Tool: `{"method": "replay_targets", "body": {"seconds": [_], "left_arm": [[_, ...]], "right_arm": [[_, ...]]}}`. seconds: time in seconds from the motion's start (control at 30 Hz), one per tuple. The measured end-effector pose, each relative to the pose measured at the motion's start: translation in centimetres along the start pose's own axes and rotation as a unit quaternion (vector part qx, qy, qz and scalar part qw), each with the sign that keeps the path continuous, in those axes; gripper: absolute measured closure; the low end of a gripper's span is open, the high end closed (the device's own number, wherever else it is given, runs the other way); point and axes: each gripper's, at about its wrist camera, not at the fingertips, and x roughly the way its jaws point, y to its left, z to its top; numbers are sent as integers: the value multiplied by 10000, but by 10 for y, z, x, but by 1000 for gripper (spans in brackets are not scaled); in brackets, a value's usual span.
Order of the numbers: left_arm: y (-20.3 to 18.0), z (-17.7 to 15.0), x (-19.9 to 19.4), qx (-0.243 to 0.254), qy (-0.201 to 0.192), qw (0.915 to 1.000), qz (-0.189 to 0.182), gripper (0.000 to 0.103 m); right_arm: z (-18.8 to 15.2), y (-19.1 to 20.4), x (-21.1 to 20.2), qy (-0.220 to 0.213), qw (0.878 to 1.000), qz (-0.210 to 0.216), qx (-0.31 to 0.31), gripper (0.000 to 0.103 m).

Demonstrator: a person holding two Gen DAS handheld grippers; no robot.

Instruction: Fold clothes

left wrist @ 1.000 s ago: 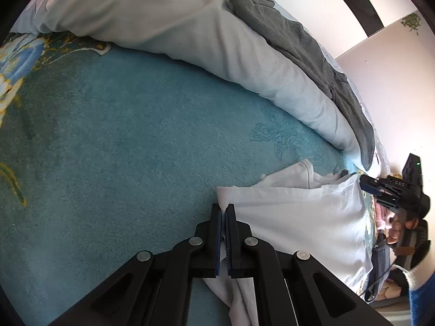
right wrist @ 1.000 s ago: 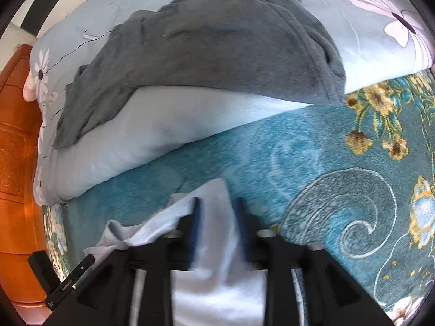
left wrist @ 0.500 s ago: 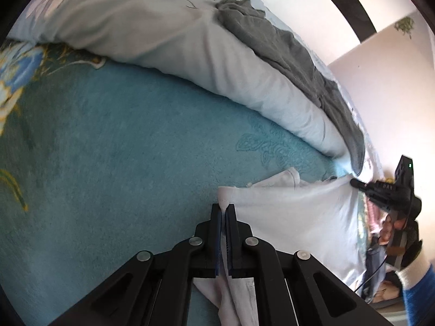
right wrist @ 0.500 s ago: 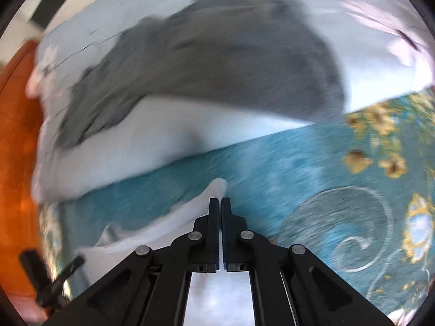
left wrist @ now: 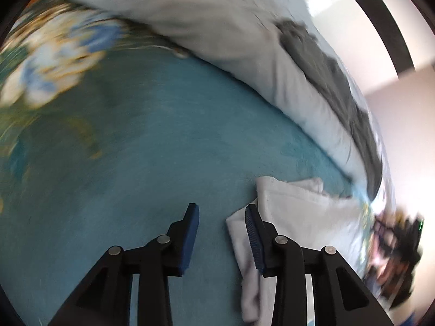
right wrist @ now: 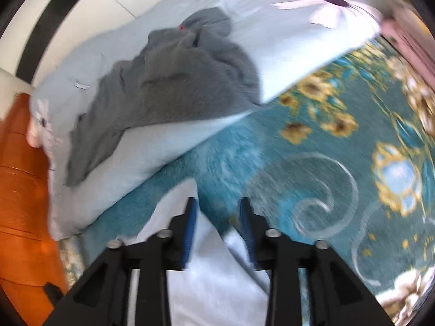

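Two claws (left wrist: 221, 217) (right wrist: 217, 212) spread, over white garment (left wrist: 304, 212)

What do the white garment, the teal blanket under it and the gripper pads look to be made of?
The white garment looks like thin matte knit cotton: it creases softly and lies limp. The teal blanket looks like plush fleece, going by its fuzzy, unshiny nap and printed flowers. The pads on the left gripper look like blue ribbed rubber or soft plastic on black hard-plastic fingers; blur leaves that open.

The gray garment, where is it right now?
In the right wrist view the gray garment lies crumpled on the pale blue duvet, upper left, above the teal blanket and beyond the white shirt.
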Motion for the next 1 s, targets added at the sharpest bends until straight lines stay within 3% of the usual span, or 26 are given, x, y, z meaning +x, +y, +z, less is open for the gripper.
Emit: {"method": "replay_targets", "body": {"seconds": [0.1,0.13,0.27,0.4,0.5,0.6,0.73,0.87,1.0], "left_arm": [[-13,-23,-26,-296,-134,9991,-257,55],[-22,-31,-30,-313,-163,9988,-348,48],[-78,-80,-29,-106,-8,9972,-744,36],[-141,-138,19,555,784,9940,-515,35],[-162,-176,52,707,1286,9889,-249,36],[-167,-200,72,681,1438,9871,-147,37],[-170,-209,75,738,1459,9858,-393,37],[-163,-216,79,520,1744,9778,-1043,37],[-137,-209,63,-205,1628,9753,-1481,37]], "right_arm": [[-33,-31,-18,200,9994,245,117,53],[-44,-42,-24,267,9990,326,155,53],[-94,-91,-39,757,9915,641,840,53],[-117,-102,-33,847,9853,918,1167,53],[-122,-102,-27,780,9810,1131,1370,53],[-120,-97,-19,716,9798,1168,1456,59],[-117,-88,-11,759,9823,1091,1320,72],[-113,-78,-8,736,9836,1044,1270,90],[-107,-57,-15,635,9885,1053,878,93]]}}
